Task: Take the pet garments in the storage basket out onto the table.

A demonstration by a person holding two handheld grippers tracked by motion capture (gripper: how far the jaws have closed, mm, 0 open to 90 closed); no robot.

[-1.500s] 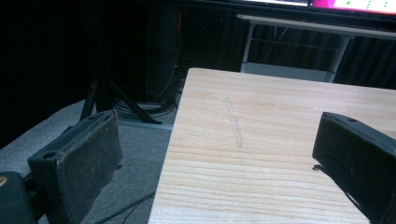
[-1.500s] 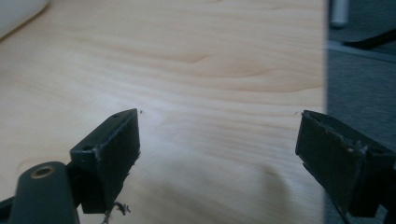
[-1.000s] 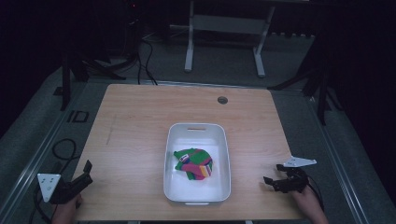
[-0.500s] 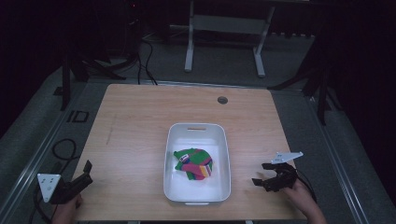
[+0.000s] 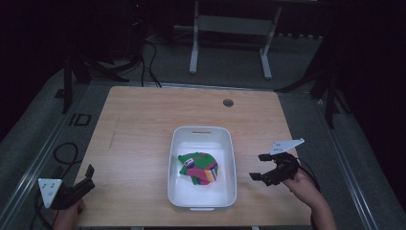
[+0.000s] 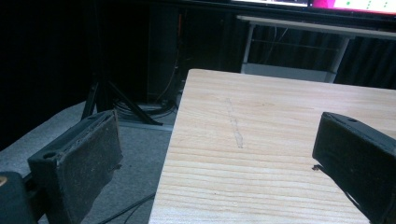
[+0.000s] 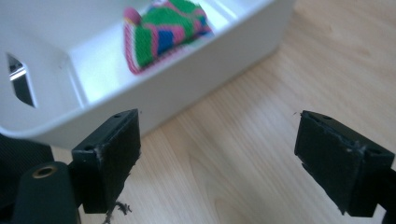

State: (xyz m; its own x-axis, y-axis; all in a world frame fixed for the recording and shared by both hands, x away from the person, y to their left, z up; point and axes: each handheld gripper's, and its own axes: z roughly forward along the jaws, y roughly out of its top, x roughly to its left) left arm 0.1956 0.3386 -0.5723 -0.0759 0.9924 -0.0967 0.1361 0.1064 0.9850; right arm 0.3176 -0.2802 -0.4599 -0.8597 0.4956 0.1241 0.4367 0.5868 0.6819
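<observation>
Since a second ago the right gripper (image 5: 261, 167) has slid in from the table's edge toward the white bin (image 5: 178, 143), while the left gripper (image 5: 88, 175) has not stirred from the near corner at seven o'clock. On the wooden table (image 5: 139, 124) the bin sits centred. Inside it, toward the near end, lies the folded knitted cloth (image 5: 198, 167), green with pink, blue and yellow stripes. From the right gripper the cloth lies at nine o'clock, over the bin's wall; this gripper is far nearer. Both grippers' jaws stand wide apart, holding nothing.
</observation>
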